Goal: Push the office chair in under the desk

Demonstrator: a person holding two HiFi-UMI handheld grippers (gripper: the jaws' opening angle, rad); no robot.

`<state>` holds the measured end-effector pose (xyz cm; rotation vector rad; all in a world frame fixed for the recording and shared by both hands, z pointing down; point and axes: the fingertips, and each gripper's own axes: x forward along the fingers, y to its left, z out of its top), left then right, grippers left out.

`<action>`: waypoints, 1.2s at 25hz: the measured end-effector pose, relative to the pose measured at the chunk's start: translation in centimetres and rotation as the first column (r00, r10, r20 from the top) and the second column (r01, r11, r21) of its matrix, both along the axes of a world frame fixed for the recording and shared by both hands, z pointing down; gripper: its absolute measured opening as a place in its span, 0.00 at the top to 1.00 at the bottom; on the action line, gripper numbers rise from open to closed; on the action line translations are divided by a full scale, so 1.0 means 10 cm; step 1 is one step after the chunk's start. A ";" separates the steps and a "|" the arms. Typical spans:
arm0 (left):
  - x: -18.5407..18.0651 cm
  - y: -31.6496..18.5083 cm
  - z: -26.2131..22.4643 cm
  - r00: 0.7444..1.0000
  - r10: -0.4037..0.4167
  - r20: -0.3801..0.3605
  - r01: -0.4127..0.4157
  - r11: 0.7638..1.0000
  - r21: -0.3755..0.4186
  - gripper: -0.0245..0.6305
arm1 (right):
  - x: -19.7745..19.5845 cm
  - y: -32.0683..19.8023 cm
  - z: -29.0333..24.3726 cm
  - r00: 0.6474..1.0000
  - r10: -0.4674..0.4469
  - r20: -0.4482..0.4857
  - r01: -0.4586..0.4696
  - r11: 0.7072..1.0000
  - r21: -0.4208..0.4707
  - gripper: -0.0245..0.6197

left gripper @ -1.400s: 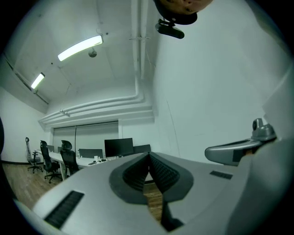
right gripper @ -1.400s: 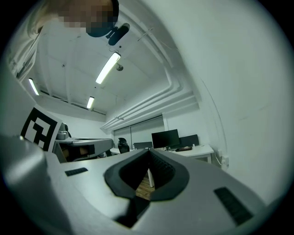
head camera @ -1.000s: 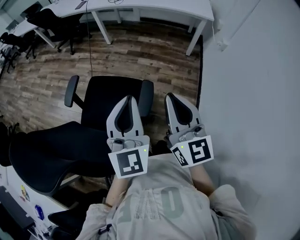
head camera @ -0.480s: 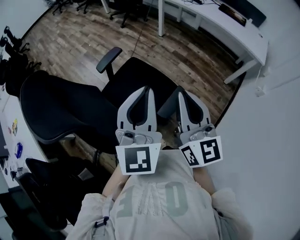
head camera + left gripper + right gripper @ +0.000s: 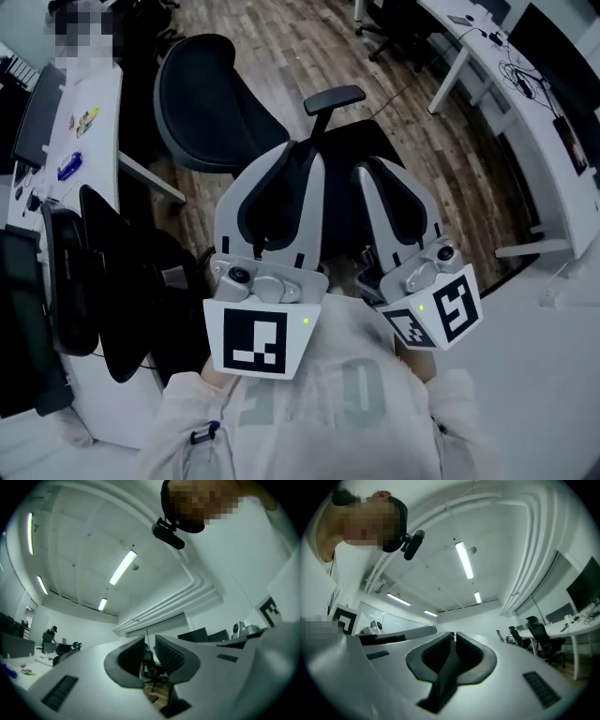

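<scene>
Office chair (image 5: 211,94): up-frame, backrest upper left beside worktop (image 5: 98,94).
Left hand-held gripper (image 5: 302,157): nearer the backrest; jaws just cracking apart, empty.
Right hand-held gripper (image 5: 367,171): pressed together.

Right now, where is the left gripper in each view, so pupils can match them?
Head view: left gripper, centre-left, overlapping the office chair.
Left gripper view: gripper bottom centre; jaws have just been opening, nothing between them.
Right gripper view: gripper lower left.
Shared landmark: head camera, high in both gripper views.
</scene>
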<state>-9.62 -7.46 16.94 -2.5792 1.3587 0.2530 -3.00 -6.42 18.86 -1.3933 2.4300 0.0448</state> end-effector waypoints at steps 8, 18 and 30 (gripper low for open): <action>-1.25 -0.10 0.38 0.959 -0.281 0.041 0.284 0.953 -0.103 0.69 | -0.85 -0.17 0.27 0.959 -0.237 -0.153 0.223 0.969 -0.102 0.65; -1.75 -0.89 1.26 0.932 -0.338 0.130 0.361 0.889 -0.281 0.65 | -1.18 -0.37 0.67 0.942 -0.240 -0.236 0.196 0.961 -0.194 0.64; -1.78 -1.45 1.42 0.929 -0.329 0.168 0.366 0.879 -0.306 0.63 | -1.24 -0.58 1.11 0.935 -0.219 -0.279 0.137 0.948 -0.287 0.64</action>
